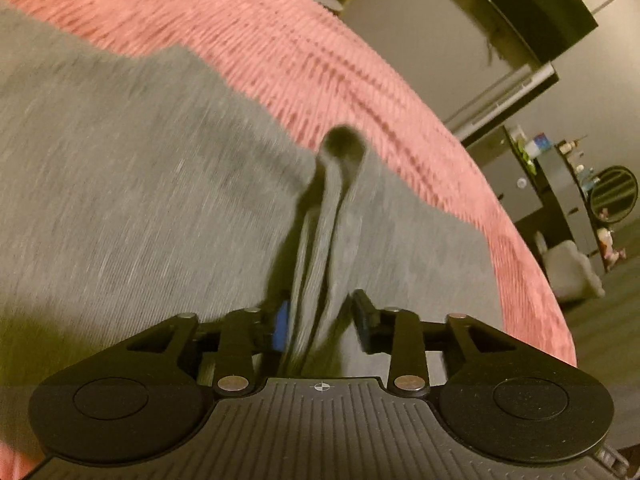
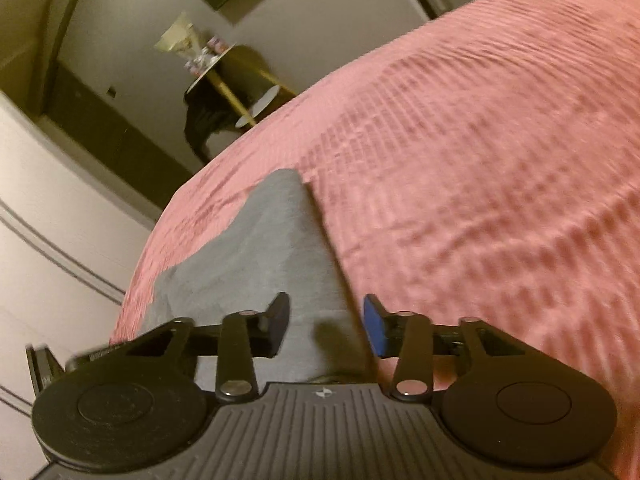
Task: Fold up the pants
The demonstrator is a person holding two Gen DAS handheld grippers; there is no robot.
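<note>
Grey pants [image 1: 120, 168] lie spread on a pink ribbed bedspread [image 1: 320, 52]. In the left wrist view a raised fold of the pants [image 1: 320, 248] runs up between the fingers of my left gripper [image 1: 320, 320]; the jaws stand a little apart around it, and the frame is blurred. In the right wrist view a grey end of the pants [image 2: 264, 248] lies on the bedspread [image 2: 480, 160] under my right gripper [image 2: 326, 326]. Its jaws are apart with the cloth lying between them, not pinched.
The bed's edge curves across both views. Beyond it in the left wrist view stand a dark shelf with small items [image 1: 560, 168] and a round mirror [image 1: 614, 194]. The right wrist view shows a small round side table with gold legs [image 2: 236, 88] and a white wall.
</note>
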